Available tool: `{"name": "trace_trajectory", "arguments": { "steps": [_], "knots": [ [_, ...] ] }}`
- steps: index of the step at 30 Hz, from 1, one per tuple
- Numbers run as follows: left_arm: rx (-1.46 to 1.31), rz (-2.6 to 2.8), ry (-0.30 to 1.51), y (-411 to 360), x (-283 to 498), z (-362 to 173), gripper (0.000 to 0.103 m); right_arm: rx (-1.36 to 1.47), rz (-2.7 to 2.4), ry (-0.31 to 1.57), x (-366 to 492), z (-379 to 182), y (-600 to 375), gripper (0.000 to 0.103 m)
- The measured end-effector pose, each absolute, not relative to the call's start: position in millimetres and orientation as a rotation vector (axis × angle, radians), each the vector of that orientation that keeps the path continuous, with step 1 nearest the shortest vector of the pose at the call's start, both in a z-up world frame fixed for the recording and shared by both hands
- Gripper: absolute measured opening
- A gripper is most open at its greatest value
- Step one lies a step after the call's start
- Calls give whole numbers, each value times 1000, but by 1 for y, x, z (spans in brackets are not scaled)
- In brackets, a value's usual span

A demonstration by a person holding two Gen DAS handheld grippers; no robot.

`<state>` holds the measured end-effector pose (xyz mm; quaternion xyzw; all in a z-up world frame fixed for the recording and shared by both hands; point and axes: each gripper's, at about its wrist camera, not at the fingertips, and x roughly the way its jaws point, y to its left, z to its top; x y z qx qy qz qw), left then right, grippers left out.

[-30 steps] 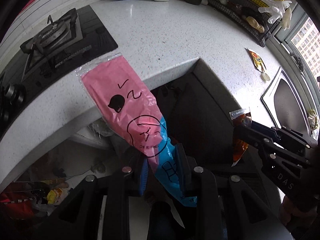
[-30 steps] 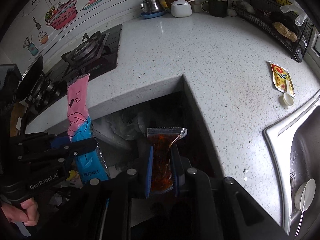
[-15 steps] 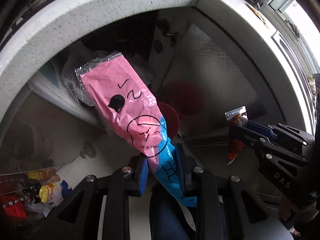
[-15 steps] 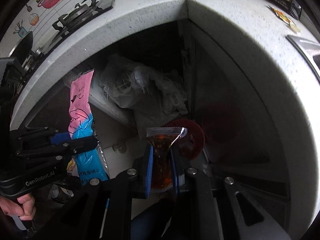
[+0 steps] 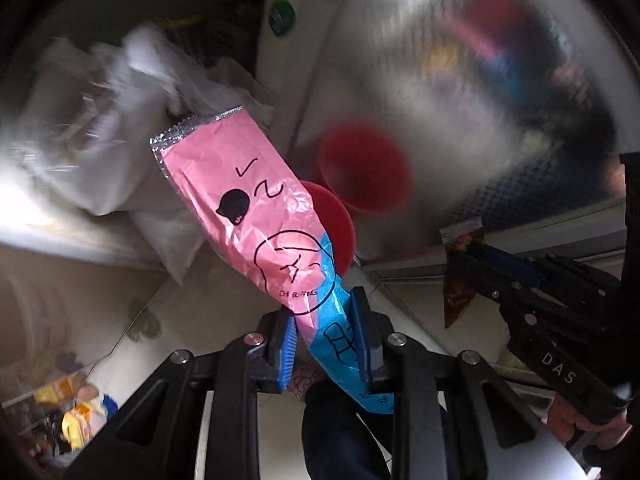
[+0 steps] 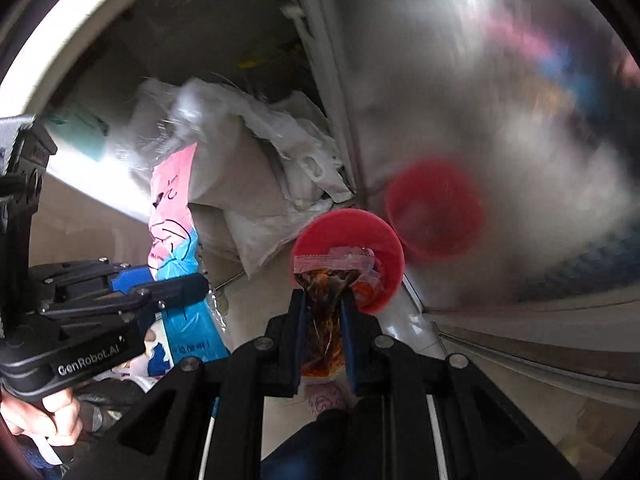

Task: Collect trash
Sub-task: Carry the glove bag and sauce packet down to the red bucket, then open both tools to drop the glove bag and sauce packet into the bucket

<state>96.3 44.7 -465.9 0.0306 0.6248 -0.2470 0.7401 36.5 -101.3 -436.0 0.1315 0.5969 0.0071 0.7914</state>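
My left gripper is shut on a pink and blue plastic wrapper that sticks up from its jaws; the wrapper also shows in the right wrist view. My right gripper is shut on a clear sachet of brown-red sauce, also seen in the left wrist view. A red round bin stands on the floor just beyond the sachet, with some wrappers inside. In the left wrist view the bin is partly hidden behind the wrapper.
A shiny metal cabinet door on the right reflects the red bin. White plastic bags are piled under the counter at the back left. Loose packets lie on the tiled floor at lower left.
Both grippers have dropped from counter height to below the counter edge, toward the red bin. The counter top has left the views. Both still hold their items.
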Motion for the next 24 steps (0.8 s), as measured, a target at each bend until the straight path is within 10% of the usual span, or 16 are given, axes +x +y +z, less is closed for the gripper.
{"name": "trace_trajectory", "arguments": {
  "steps": [24],
  "knots": [
    [213, -709, 1428, -9, 139, -611, 26, 389, -123, 1320, 47, -577, -141, 15]
  ]
}}
